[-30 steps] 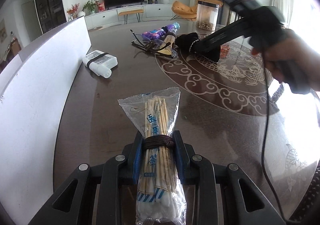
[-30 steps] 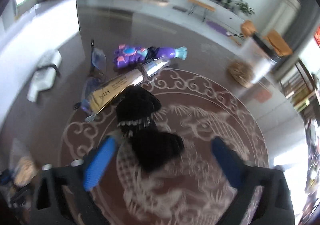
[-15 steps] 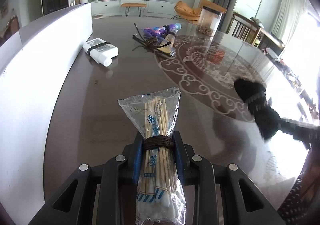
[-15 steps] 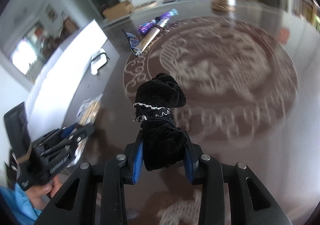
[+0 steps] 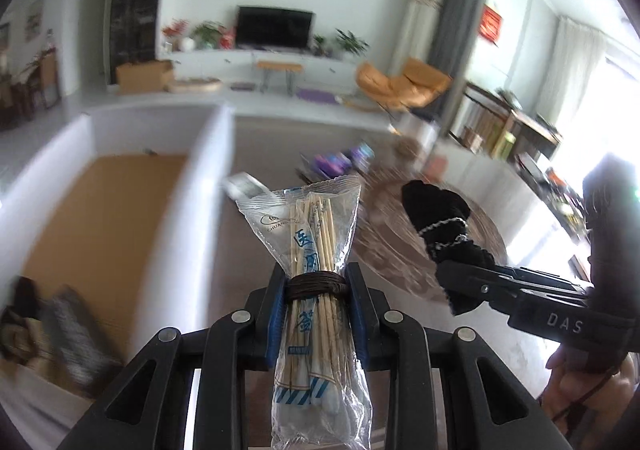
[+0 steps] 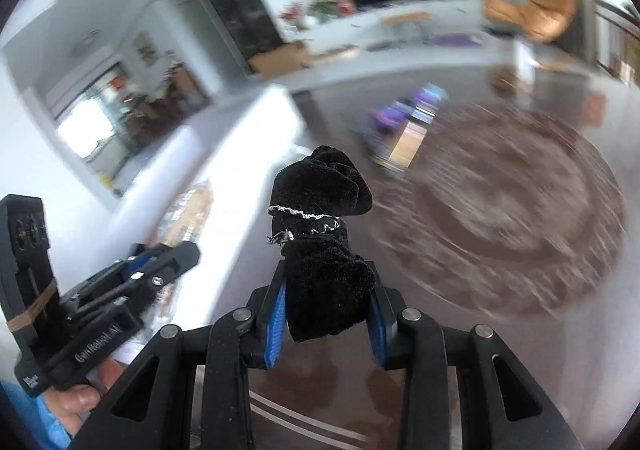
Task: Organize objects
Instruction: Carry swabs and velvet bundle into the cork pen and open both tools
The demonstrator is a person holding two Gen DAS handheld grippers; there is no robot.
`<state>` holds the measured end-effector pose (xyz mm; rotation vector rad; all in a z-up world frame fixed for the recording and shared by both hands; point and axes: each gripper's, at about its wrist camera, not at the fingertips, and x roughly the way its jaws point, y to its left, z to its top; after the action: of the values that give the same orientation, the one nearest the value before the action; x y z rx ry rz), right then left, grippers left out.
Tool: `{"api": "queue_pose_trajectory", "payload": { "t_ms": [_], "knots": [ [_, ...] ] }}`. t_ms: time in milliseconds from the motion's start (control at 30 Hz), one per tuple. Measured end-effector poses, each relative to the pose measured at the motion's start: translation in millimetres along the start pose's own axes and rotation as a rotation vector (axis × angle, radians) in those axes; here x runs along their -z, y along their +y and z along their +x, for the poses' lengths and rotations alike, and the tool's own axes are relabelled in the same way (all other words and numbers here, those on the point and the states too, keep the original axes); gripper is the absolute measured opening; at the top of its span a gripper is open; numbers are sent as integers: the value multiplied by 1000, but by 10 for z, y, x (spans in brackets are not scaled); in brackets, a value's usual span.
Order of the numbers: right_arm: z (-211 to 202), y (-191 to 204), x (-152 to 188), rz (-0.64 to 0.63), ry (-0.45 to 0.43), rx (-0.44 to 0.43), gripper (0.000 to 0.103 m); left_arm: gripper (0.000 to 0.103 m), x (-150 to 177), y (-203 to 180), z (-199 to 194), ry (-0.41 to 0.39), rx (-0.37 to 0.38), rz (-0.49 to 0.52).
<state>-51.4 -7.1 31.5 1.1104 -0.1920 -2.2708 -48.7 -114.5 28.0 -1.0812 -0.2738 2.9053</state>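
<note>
Left wrist view: left tool (image 5: 316, 306) clamping clear cotton-swab packet (image 5: 314, 274), right tool (image 6: 326, 314) pinching black velvet scrunchie (image 6: 324, 234); carrying step, next lowering into white cardboard-floored box (image 5: 208, 154).

Black velvet pouch (image 6: 320, 242) with silvery trim; clear cotton-swab packet (image 5: 316, 290) printed blue; brown table (image 6: 500, 218) with pale scrollwork; possibly purple toy (image 6: 396, 116), blurred.

A white box (image 5: 208, 186) stands left of the table (image 5: 248, 250), holding clutter (image 5: 48, 330).
</note>
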Motion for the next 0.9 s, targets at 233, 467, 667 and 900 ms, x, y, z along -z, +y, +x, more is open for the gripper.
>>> {"api": "queue_pose_trajectory", "payload": {
  "t_ms": [233,467,667,900],
  "knots": [
    [559,1344,-485,-211,42,-162,35,28,-312,1223,-251,5,-256,-165],
    [1374,1784,-384,-235,241,-167,73,77,-118,2021,124,293,-515,-251],
    [761,1082,-246,-150,15,-98,88,83,-102,1844,21,221,-519,-226],
    [219,-285,339,-47,-129,369,100,83,-312,722,-150,79,-226,-87]
  ]
}}
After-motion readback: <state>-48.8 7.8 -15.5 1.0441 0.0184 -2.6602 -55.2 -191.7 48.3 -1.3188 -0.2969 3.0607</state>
